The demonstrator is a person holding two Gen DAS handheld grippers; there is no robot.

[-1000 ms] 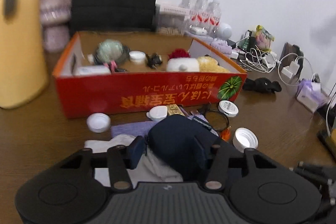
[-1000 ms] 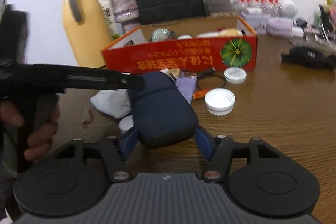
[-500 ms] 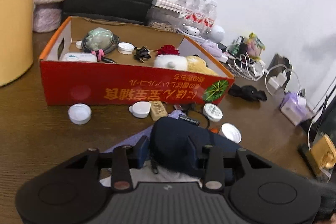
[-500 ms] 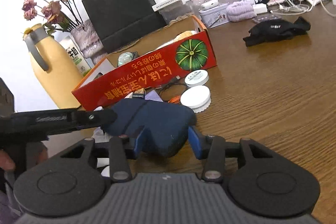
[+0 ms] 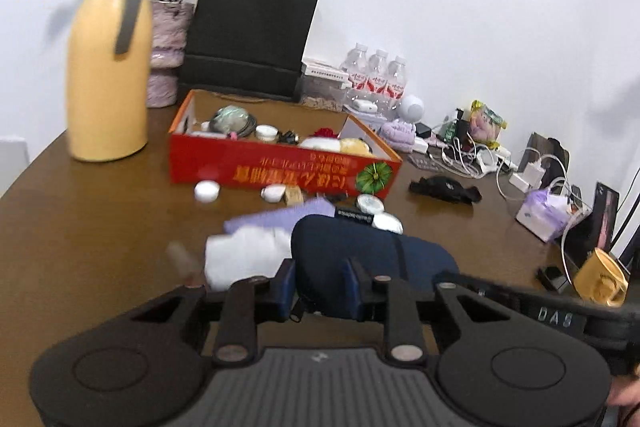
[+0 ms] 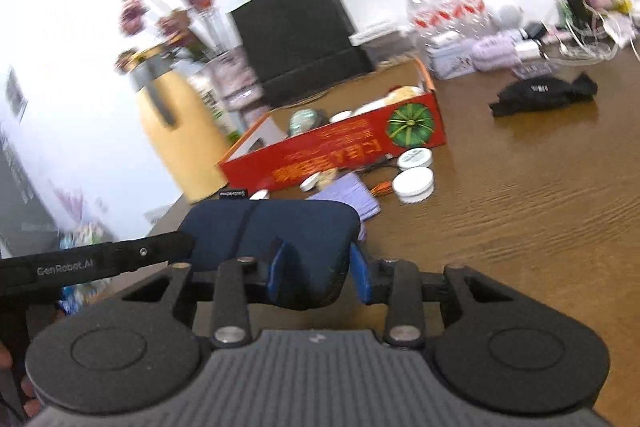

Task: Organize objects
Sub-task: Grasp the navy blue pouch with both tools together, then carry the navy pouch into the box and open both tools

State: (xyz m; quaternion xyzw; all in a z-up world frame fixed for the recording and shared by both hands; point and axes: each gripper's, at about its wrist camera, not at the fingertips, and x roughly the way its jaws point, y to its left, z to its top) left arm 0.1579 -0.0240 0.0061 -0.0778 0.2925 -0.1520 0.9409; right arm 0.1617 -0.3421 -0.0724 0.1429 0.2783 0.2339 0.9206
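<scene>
A navy blue pouch hangs above the wooden table, held from two sides. My left gripper has its blue pads on one end, and its jaws are closing with the pouch between them. My right gripper pinches the other end of the pouch, its jaws closing too. The left gripper's black finger reaches the pouch from the left in the right wrist view. Beyond stands the red cardboard box with several small items inside.
A white cloth, a purple cloth and white lids lie before the box. A yellow thermos, a flower vase and a black paper bag stand behind. Water bottles, cables, a black item and a yellow mug fill the right.
Both grippers have narrowed onto the navy pouch and lifted it off the table, pulling up and back. The box and clutter now look farther away.
</scene>
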